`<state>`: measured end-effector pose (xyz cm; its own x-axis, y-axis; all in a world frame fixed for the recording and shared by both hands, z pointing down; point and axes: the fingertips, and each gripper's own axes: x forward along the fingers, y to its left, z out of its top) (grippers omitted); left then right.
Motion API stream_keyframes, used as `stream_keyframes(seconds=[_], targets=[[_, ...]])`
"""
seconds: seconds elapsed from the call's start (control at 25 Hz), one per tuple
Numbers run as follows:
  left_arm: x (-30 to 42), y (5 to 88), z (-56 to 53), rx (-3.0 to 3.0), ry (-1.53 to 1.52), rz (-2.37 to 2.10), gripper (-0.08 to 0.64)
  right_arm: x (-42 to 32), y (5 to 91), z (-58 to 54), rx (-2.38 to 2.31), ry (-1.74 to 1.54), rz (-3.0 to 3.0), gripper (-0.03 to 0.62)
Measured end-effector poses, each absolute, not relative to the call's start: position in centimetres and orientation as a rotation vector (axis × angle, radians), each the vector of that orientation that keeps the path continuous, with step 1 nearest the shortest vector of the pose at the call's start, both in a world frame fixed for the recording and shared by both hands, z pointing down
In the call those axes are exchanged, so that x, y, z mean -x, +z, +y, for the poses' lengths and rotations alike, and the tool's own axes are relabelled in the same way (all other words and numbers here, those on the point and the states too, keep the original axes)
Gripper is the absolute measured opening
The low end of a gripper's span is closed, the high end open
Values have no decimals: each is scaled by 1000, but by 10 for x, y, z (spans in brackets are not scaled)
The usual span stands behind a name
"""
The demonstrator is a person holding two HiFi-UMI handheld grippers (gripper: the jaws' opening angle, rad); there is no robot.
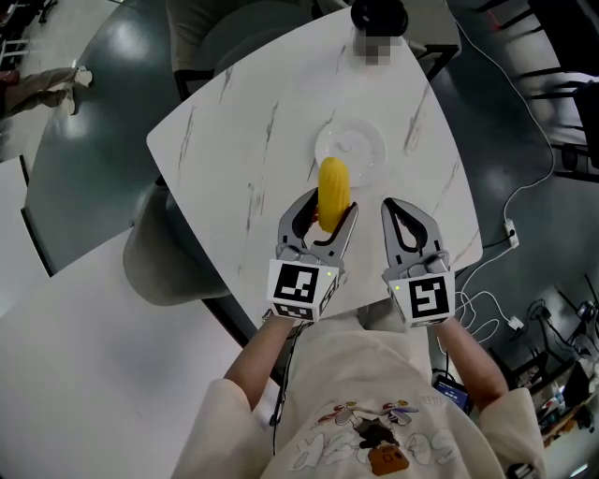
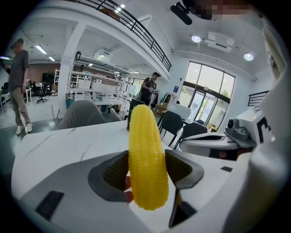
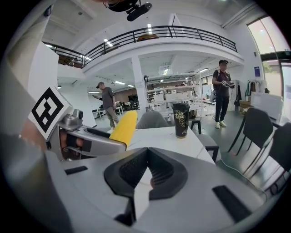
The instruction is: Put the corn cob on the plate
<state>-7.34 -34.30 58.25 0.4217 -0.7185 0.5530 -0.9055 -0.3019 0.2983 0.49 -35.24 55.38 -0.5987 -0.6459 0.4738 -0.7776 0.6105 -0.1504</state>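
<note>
A yellow corn cob point(image 1: 333, 193) stands upright between the jaws of my left gripper point(image 1: 326, 217), which is shut on its lower half. In the left gripper view the corn cob point(image 2: 146, 155) fills the middle, clamped by both dark pads. Just beyond the cob's tip lies the clear glass plate point(image 1: 360, 155) on the white marble table point(image 1: 243, 131). My right gripper point(image 1: 408, 211) hovers beside the left one, shut with nothing in it; in its own view the right gripper point(image 3: 146, 169) shows jaws meeting and the cob point(image 3: 120, 128) to the left.
A dark cup point(image 1: 378, 15) stands at the table's far corner, also seen as a printed black cup point(image 3: 181, 119). Grey chairs point(image 1: 164, 262) sit at the table's left edge. Cables point(image 1: 510, 224) run over the floor at right. People walk in the background.
</note>
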Motion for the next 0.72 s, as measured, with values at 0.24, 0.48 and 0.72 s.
stream_keyframes(seconds=[0.24,0.48,0.72], targets=[[75,605,-357,-2105,475,-1353,259,-2,569,-364,-1114,458,-2457,5],[75,629,-372,-2078,527,-1349,259,-4,584,-374,-1111,451,-2446,5],[69,650,-387,-2052,598,-1328,259,-6,592,-380,-1117,488,-2441,5]])
